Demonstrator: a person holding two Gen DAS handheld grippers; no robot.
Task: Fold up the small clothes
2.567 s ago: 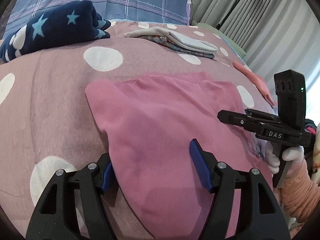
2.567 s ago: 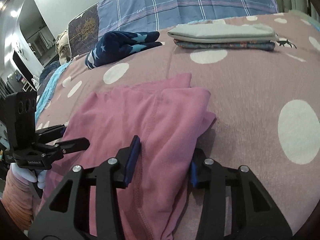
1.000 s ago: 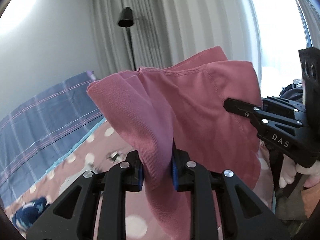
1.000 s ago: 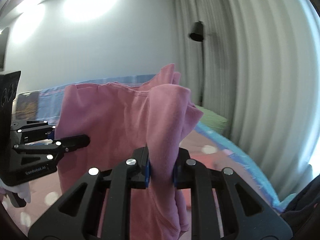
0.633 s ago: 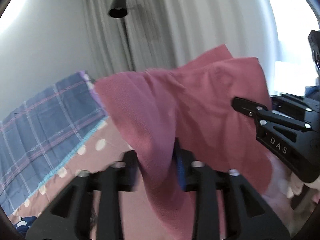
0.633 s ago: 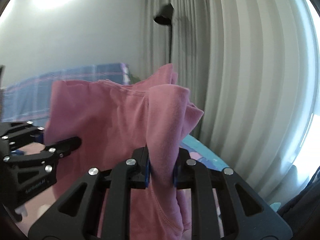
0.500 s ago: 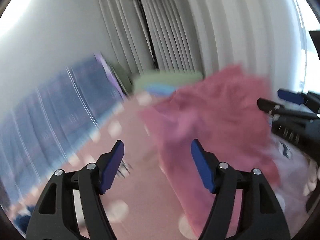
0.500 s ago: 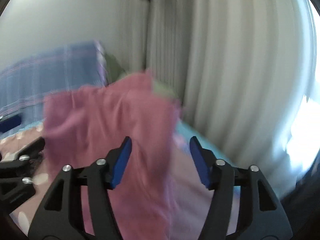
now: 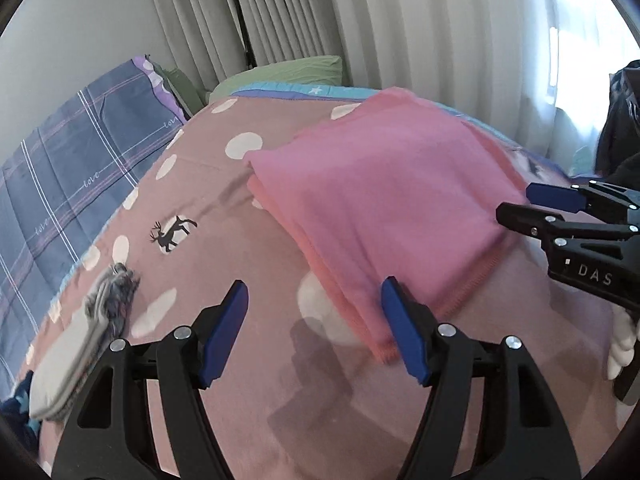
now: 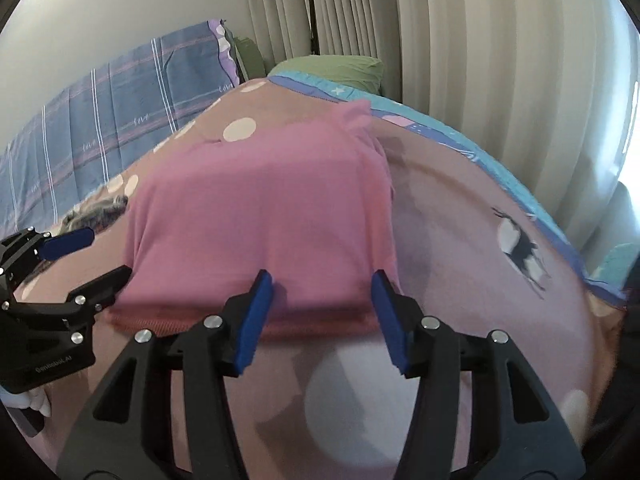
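The folded pink garment (image 9: pixel 380 208) lies flat on the polka-dot bed cover (image 9: pixel 224 408), on top of another pink folded piece. It also shows in the right wrist view (image 10: pixel 260 216). My left gripper (image 9: pixel 314 330) is open and empty, just short of the garment's near corner. My right gripper (image 10: pixel 322 316) is open and empty at the garment's near edge. The right gripper shows at the right of the left wrist view (image 9: pixel 560 216), the left gripper at the left of the right wrist view (image 10: pixel 72 256).
A folded grey and patterned stack (image 9: pixel 84 336) lies at the left on the cover. A plaid blue pillow (image 9: pixel 60 184) and a green pillow (image 9: pixel 280 74) are at the head. Curtains (image 9: pixel 400 20) hang behind the bed's far edge.
Both grippers held the pink garment up in the air a second ago. They swung it down to the right side of the bed, opened and let it go.
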